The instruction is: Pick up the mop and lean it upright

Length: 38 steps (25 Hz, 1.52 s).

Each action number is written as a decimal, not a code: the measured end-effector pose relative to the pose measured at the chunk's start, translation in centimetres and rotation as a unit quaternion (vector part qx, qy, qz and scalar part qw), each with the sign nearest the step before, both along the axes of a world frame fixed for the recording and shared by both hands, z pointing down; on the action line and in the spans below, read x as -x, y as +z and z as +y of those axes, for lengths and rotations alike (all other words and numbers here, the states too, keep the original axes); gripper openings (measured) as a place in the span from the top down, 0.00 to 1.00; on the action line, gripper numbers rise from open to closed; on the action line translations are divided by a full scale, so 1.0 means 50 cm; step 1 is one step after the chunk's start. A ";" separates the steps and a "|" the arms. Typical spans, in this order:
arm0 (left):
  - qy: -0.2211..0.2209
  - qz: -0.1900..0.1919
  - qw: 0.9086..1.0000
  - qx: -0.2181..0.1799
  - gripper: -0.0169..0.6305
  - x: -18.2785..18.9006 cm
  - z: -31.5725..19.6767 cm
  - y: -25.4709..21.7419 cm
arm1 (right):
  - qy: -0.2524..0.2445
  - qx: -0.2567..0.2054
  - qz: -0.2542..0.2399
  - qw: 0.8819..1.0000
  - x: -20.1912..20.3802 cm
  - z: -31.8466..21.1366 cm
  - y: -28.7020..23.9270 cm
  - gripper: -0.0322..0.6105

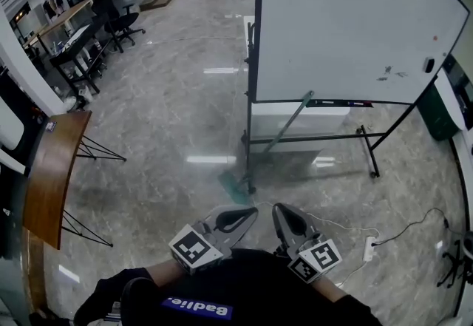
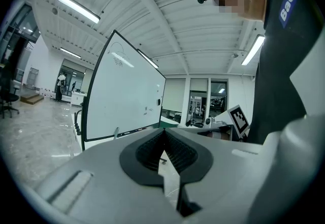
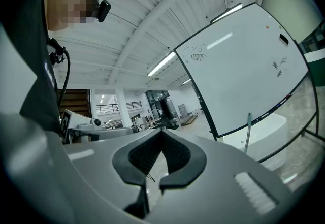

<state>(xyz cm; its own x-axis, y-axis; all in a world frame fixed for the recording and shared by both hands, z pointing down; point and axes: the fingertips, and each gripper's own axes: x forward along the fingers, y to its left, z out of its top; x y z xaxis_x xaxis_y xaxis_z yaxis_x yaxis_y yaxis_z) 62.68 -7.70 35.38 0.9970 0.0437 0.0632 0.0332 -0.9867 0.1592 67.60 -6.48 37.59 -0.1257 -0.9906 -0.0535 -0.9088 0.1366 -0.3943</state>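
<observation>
The mop stands tilted against the whiteboard stand (image 1: 255, 58), with its green handle (image 1: 284, 128) resting near the board's lower edge and its flat green head (image 1: 235, 188) on the floor. Its handle top also shows in the left gripper view (image 2: 116, 133) and the right gripper view (image 3: 248, 134). My left gripper (image 1: 253, 210) and right gripper (image 1: 278, 208) are held side by side near my body, well short of the mop head. Both point level towards the board. Each one's jaws meet at the tip with nothing between them (image 2: 164, 131) (image 3: 162, 131).
A large whiteboard (image 1: 347, 21) on a wheeled black frame stands ahead, with a white box (image 1: 295, 125) under it. A wooden table (image 1: 48, 169) is at the left. A power strip (image 1: 369, 247) with cables lies on the floor at the right. Desks and chairs (image 1: 122, 21) stand far left.
</observation>
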 end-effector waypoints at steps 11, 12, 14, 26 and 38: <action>-0.061 -0.013 0.998 0.004 0.95 -0.053 0.015 0.015 | -0.049 0.005 -0.013 0.999 -0.056 0.025 0.025 0.94; -0.065 -0.013 0.998 0.006 0.95 -0.055 0.015 0.013 | -0.052 0.006 -0.015 0.999 -0.058 0.025 0.028 0.94; -0.073 -0.016 0.997 0.001 0.95 -0.055 0.011 0.019 | -0.058 0.007 -0.019 0.998 -0.060 0.024 0.031 0.94; -0.099 -0.007 0.995 0.019 0.95 -0.037 -0.074 0.021 | -0.063 0.019 0.000 0.998 -0.042 -0.043 0.026 0.93; -0.076 -0.010 0.996 0.039 0.95 -0.014 -0.267 0.050 | -0.034 0.022 0.015 0.999 -0.009 -0.217 0.007 0.93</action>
